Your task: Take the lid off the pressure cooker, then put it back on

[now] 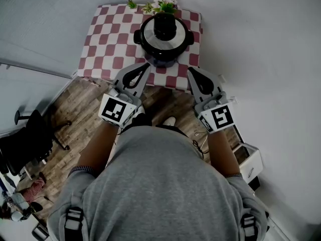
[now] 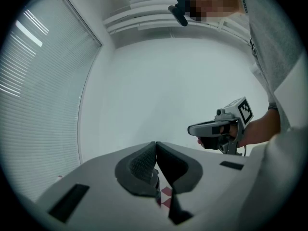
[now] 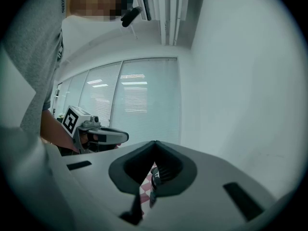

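Note:
A black pressure cooker (image 1: 163, 39) with its lid (image 1: 164, 33) on stands on a small table with a red-and-white checked cloth (image 1: 108, 41), seen in the head view. My left gripper (image 1: 147, 64) is held at the near left of the cooker, shut and empty. On the near right, my right gripper (image 1: 190, 70) is also shut with nothing in it. Neither touches the cooker. In the left gripper view the left gripper (image 2: 156, 143) has its tips together, and the right gripper (image 3: 155, 142) shows the same in its own view. Both views face bare walls.
White flowers (image 1: 163, 1) lie at the table's far edge behind the cooker. A black office chair (image 1: 27, 139) stands on the wooden floor at the left. White walls close in behind and on the right, with a white box (image 1: 249, 160) low on the right.

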`<action>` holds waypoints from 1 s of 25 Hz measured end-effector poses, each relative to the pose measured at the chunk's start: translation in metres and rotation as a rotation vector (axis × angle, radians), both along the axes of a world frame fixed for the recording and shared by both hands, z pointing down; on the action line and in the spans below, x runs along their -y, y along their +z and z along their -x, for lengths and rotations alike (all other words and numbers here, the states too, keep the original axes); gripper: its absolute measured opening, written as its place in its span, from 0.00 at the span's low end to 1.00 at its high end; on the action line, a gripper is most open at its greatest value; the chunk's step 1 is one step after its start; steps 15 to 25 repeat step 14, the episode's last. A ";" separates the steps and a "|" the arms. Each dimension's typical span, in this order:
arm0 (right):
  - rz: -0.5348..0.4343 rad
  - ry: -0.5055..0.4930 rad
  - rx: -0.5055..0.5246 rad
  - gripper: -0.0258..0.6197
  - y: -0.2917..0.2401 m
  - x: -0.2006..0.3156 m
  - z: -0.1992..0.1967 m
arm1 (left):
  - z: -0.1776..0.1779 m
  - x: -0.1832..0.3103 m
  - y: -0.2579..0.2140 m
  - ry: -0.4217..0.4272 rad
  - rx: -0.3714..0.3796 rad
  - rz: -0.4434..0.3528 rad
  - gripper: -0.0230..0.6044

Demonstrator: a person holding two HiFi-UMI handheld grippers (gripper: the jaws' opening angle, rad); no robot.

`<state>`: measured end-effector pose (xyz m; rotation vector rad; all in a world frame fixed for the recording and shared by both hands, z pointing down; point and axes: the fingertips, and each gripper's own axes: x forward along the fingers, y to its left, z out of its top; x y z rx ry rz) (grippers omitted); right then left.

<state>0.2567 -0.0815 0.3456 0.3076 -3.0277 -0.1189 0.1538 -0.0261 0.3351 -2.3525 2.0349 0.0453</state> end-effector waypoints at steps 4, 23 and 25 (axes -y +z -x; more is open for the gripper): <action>-0.001 -0.003 -0.002 0.05 0.000 0.000 0.001 | 0.001 0.001 -0.001 -0.002 -0.001 -0.001 0.07; -0.004 -0.009 -0.008 0.05 0.001 0.004 0.004 | 0.004 0.004 0.000 -0.009 -0.001 0.013 0.07; -0.004 -0.009 -0.008 0.05 0.001 0.004 0.004 | 0.004 0.004 0.000 -0.009 -0.001 0.013 0.07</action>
